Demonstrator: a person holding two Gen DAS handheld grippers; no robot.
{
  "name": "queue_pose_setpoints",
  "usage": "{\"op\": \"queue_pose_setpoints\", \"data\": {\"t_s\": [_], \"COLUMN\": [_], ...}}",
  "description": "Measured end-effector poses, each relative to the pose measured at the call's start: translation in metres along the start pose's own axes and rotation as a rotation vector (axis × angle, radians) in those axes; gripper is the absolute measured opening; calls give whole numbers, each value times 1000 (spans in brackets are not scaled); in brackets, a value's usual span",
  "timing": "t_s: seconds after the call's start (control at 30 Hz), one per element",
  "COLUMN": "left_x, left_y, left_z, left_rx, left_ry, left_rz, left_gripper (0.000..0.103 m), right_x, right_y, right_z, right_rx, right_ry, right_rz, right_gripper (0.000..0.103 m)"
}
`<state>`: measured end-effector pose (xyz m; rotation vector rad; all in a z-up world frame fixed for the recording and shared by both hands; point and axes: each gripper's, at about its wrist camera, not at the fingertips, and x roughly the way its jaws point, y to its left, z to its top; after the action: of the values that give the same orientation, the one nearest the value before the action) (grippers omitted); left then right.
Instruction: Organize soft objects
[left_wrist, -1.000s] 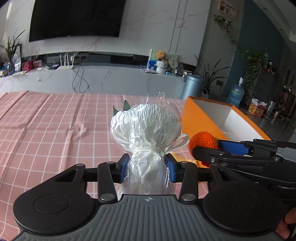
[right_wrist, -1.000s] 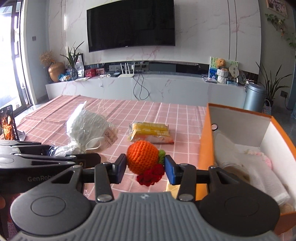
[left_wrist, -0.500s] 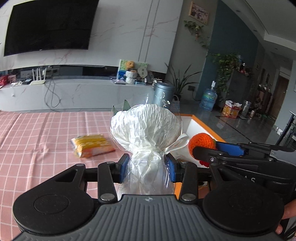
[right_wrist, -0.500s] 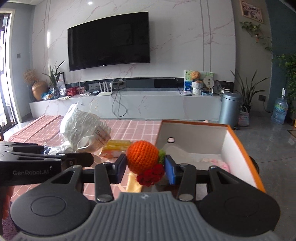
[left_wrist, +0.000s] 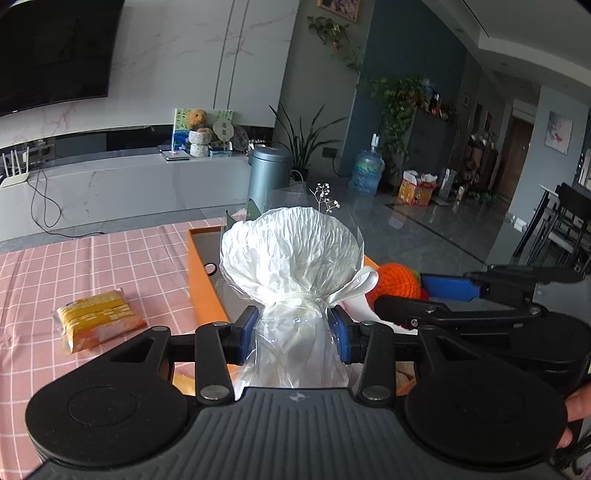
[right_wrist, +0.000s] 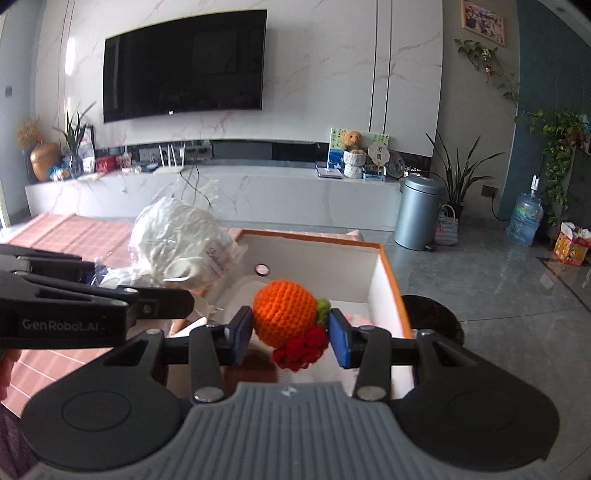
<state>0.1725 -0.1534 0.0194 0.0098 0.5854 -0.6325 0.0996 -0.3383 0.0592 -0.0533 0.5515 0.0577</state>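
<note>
Both grippers carry soft things above the orange box.

The left gripper (left_wrist: 293, 332) is clamped on the neck of the white wrapped bouquet (left_wrist: 291, 254), and the right gripper (right_wrist: 290, 332) squeezes the crocheted orange (right_wrist: 284, 312); both hang over the orange box (right_wrist: 391, 280). To do it well, I think each should go lower into the box before letting go, one at a time, because the grippers are close together. Pale cloth already lies inside the box. The yellow packet (left_wrist: 96, 319) waits on the pink checked tablecloth (left_wrist: 110, 258), left of the box.
</note>
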Motion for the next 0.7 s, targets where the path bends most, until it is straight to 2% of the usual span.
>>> {"op": "queue_pose_setpoints", "data": {"t_s": [0.33, 0.7], "left_x": [52, 102], "left_y": [-1, 4], "left_z": [17, 26], "left_rx": [72, 163], "left_ry": [95, 213], "left_rz": [-6, 18], "left_gripper": [47, 47], "right_x": [53, 124], "right_y": [-29, -39], "right_z": [18, 38], "right_rx": [-118, -271], "right_ry": [111, 231], "right_rz": [-26, -11], "right_gripper": [44, 44]}}
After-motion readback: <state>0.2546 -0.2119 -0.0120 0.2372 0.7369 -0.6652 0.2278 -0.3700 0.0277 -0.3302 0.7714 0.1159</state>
